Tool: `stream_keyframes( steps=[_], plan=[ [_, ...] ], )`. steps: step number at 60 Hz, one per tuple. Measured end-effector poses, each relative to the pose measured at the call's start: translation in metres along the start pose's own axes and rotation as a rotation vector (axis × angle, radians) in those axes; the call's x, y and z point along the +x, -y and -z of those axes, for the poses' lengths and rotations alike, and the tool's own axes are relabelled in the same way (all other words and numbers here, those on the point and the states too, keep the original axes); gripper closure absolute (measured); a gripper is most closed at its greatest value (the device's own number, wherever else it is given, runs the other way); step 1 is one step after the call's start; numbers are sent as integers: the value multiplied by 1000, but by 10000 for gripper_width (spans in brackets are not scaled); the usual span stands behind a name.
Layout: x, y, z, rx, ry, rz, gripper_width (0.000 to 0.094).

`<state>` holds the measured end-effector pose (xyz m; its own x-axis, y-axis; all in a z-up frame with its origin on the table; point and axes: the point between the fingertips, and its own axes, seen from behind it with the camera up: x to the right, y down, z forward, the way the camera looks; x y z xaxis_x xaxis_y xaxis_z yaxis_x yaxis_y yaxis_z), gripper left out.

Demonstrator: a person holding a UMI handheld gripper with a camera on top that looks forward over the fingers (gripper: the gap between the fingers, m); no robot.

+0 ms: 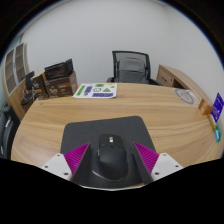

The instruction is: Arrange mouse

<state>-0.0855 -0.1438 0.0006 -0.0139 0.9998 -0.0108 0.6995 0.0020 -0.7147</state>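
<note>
A black computer mouse [110, 160] sits between my gripper's [111, 158] two fingers, and the magenta pads [80, 158] touch it on both sides. The gripper is shut on the mouse. The mouse is over the near part of a black mouse pad [104, 132] that lies on the wooden table [50, 125]. I cannot tell whether the mouse rests on the pad or is held just above it.
A white sheet with green and blue print [97, 90] lies at the table's far side. A black office chair [130, 68] stands behind the table. A blue item [217, 103] and a pale round object [186, 96] are at the right. Shelves [15, 70] stand left.
</note>
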Motion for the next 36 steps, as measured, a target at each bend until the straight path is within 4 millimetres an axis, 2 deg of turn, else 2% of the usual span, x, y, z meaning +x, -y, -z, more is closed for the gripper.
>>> stream_keyframes(
  steps=[7,12,18,27,36],
  plan=[
    [19,18,40,28,-27,36,75],
    [30,30,80,51,-19,67,74],
    [55,40,135,78,-31,81,74],
    [93,36,220,98,-57,62,73],
    [123,15,296,129,-65,29,75]
  ],
)
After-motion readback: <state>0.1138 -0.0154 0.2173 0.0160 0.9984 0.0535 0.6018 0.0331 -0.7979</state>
